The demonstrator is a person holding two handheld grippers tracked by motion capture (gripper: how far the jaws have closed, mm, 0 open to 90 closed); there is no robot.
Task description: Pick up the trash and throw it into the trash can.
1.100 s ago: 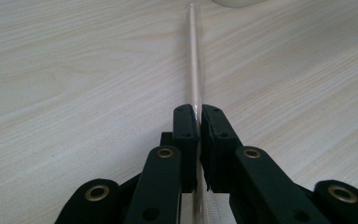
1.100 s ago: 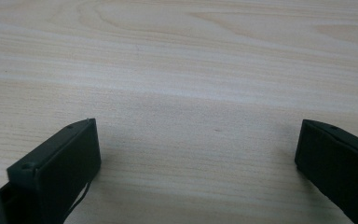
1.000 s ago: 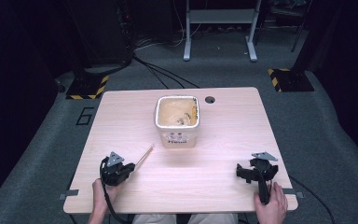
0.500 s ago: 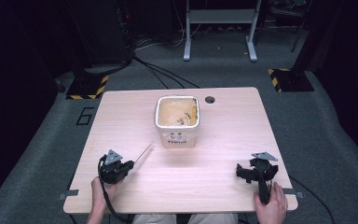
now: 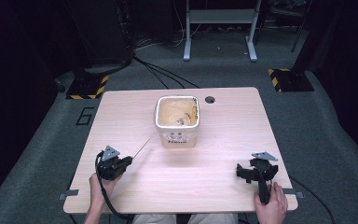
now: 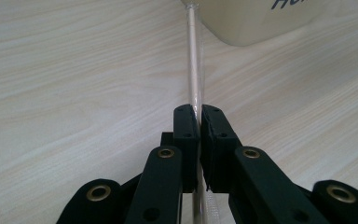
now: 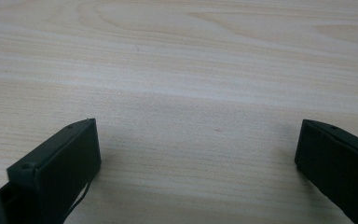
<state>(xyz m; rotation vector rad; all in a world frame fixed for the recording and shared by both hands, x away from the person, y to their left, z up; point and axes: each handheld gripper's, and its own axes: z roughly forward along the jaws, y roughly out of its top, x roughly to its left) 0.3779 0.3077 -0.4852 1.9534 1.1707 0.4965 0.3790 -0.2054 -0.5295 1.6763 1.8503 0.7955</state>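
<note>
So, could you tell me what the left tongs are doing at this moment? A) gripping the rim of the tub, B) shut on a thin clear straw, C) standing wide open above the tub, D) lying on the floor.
B: in the left gripper view the left tongs are pinched on a thin clear straw that runs forward over the table towards the tub.

Bright tabletop, dark surroundings, soft focus

A light wooden table (image 5: 223,186) stands on grey carpet (image 5: 335,140). Beyond the table, a white metal frame (image 5: 219,28) rises, with black-and-yellow striped floor plates (image 5: 286,79) in dim surroundings.
</note>
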